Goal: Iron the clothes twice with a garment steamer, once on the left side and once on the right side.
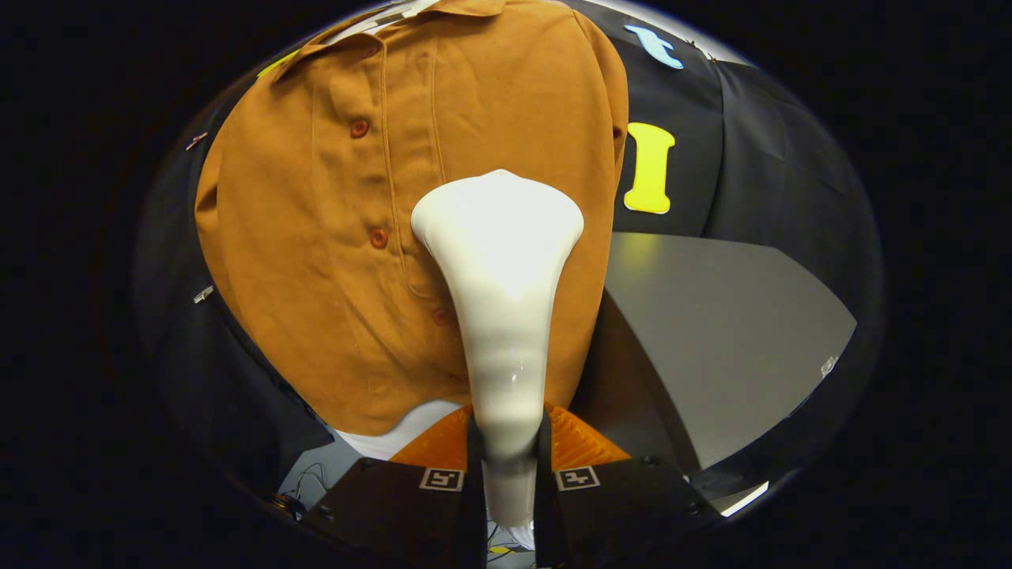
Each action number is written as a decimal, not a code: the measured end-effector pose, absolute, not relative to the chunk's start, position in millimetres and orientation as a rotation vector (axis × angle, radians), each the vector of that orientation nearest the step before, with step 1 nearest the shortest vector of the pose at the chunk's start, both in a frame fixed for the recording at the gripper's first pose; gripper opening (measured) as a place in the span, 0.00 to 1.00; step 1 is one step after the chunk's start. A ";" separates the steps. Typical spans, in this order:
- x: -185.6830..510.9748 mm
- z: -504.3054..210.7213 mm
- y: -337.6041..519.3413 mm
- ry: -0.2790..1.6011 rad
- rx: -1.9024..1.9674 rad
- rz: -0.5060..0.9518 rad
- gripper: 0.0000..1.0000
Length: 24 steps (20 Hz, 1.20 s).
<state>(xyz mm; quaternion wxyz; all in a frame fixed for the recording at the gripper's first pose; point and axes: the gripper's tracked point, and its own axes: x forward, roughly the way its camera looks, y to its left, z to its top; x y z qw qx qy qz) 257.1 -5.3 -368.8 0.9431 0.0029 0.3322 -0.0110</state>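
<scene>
You have the garment steamer clamped in the tool: both fingers press on its slim neck, one on each side, so the tool is narrow and holding it firmly. The steamer's wide head reaches ahead of the fingers and sits over the shirt, just to one side of the button placket. Whether the head actually touches the cloth cannot be told from here.

By my reading you are in the middle of one pass over the front panel (which of the two passes it is, these pictures cannot say). The next move calls for a slow, steady stroke along the panel, keeping the head flat to the fabric and clear of the buttons; the other side of the placket needs its own stroke.

The steamer is smooth, glossy white plastic, flaring from a narrow stem to a broad, rounded fan. The shirt is a matte, rust-orange woven cloth with a soft, slightly brushed look, a stitched placket and small round reddish buttons. It hangs upright against the booth wall, above a grey bench beside it.
</scene>
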 end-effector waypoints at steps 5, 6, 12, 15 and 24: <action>248.5 -406.9 -3.8 0.698 0.001 -0.016 0.27; 245.3 -416.1 -3.1 0.705 -0.001 -0.018 0.27; 227.2 -463.9 -0.7 0.728 -0.021 -0.038 0.27; 217.0 -490.5 -0.9 0.744 -0.016 -0.063 0.27; 175.2 -499.8 4.5 0.761 0.002 -0.076 0.27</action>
